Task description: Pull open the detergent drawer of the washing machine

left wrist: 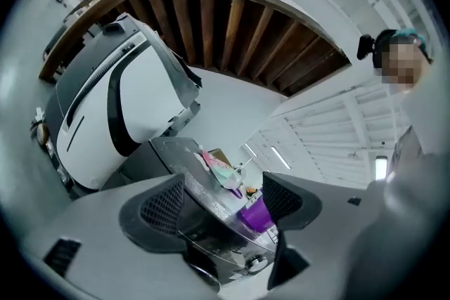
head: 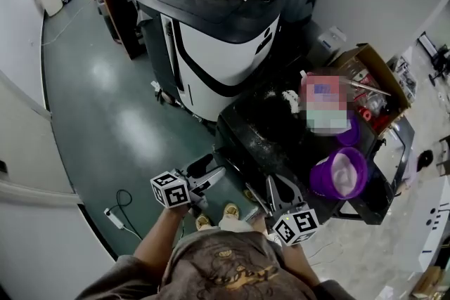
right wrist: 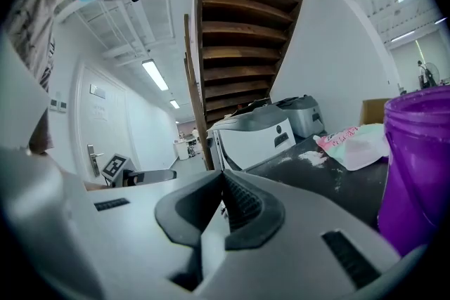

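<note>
The dark washing machine [head: 267, 130] stands just ahead of me, its top dusted with white powder. My left gripper [head: 213, 171] is held level at the machine's front left corner, and it is open. In the left gripper view the left gripper [left wrist: 223, 201] frames the machine's glossy front panel [left wrist: 211, 239] and a round knob [left wrist: 256, 262], and its pads touch nothing. I cannot make out the drawer itself. My right gripper [head: 266, 187] hovers at the front edge, shut with nothing in it, as the right gripper [right wrist: 223, 204] view shows.
A purple cup [head: 339, 173] and a pink-green pouch [right wrist: 351, 144] sit on the washer top. A large white-and-black machine [head: 218, 46] stands behind to the left, and an open cardboard box [head: 373, 81] to the right. A power strip [head: 116, 218] lies on the green floor.
</note>
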Motion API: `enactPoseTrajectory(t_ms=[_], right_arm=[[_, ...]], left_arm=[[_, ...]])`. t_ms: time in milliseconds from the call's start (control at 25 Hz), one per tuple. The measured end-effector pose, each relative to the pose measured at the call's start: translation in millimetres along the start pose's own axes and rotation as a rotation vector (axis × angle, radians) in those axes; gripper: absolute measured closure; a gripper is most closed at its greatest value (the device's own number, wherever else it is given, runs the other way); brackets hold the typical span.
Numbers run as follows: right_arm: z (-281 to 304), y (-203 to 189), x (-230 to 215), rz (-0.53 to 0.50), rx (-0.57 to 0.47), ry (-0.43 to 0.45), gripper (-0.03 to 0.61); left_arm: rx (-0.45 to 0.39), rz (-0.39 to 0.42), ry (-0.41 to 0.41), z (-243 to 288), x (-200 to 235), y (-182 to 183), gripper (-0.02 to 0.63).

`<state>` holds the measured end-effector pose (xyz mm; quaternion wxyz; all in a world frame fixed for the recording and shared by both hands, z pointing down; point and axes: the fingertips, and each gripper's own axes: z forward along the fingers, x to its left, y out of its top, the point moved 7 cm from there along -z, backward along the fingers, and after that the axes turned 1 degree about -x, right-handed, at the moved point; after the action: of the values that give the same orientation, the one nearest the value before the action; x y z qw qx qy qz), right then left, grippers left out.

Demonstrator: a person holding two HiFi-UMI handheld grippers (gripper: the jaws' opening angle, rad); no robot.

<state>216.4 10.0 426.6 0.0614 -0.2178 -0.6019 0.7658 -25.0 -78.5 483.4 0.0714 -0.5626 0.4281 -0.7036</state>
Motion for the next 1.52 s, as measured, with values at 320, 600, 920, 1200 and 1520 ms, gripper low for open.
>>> enactPoseTrajectory(t_ms=[320,600,920,1200,1520], right_arm=[[0,-7,-9,0.012,0.039,-0.02,0.577],[-1,-12,-20,0.025,0.065,-0.053,0.577],[4,-12,-34,0.022,0.091,-0.062,0.577],[8,-20,-42,0.037,0.121,-0.069,0.577],[9,-21,-47,0.031,0.135,-0.076,0.577]], left_arm=[[0.003,-0.15,-0.004,32,64,-24,0.258],[0.013,-0.266,0.009,62,115,-49,0.252],[0.012,-0.356,-0.056,91,142,-69,0.252],[-0.015,-0.399,-0.094,102,161,-73,0.253],[-0.042,-0.491,-0.17,110,171,-87,0.252]])
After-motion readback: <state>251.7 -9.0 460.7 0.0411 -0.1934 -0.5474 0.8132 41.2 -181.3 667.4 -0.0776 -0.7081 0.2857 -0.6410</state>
